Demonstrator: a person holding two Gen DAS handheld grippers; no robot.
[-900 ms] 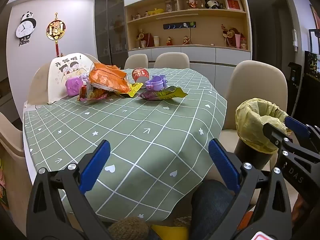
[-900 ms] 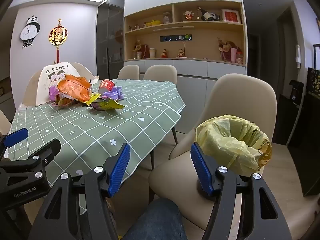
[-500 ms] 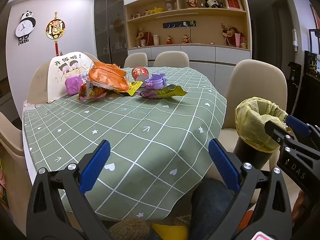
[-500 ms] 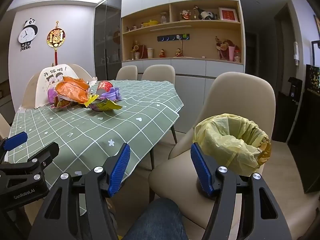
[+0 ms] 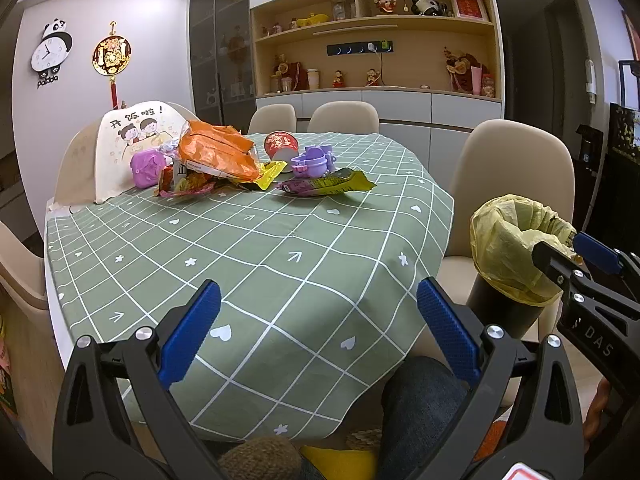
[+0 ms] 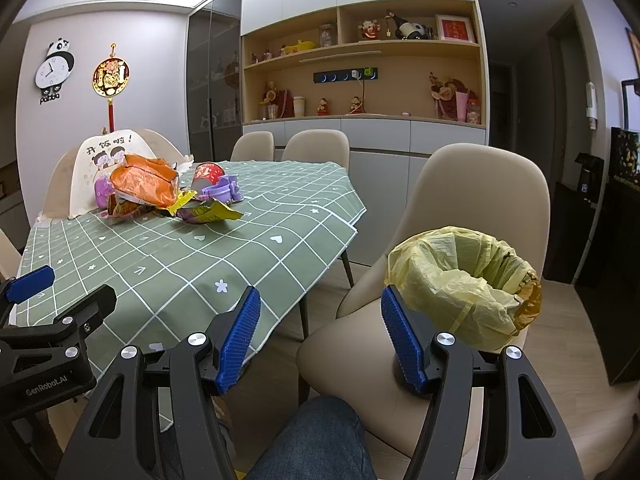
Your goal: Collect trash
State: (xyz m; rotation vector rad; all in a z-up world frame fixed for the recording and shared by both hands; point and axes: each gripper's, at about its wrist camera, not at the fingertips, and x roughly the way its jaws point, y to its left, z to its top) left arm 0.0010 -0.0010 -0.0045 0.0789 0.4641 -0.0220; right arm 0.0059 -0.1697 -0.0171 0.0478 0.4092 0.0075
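Trash lies in a heap at the far side of the green checked table (image 5: 256,264): an orange bag (image 5: 218,155), a purple-and-yellow wrapper (image 5: 326,186), a red cup on its side (image 5: 280,145), and crumpled wrappers (image 5: 186,184). A bin lined with a yellow bag (image 6: 460,292) stands on a beige chair (image 6: 484,200) to the right. My left gripper (image 5: 320,330) is open and empty over the table's near edge. My right gripper (image 6: 320,332) is open and empty, just left of the bin. The heap also shows in the right wrist view (image 6: 144,186).
Purple toys (image 5: 312,160) and a purple box (image 5: 146,167) sit among the trash. Beige chairs ring the table; one carries a cartoon-printed cover (image 5: 132,148). A shelf unit (image 5: 376,40) fills the back wall. My knee (image 6: 316,440) is below the grippers.
Both grippers have lifted and tilted up very slightly; the scene sits a little lower in both views. Both stay open and empty.
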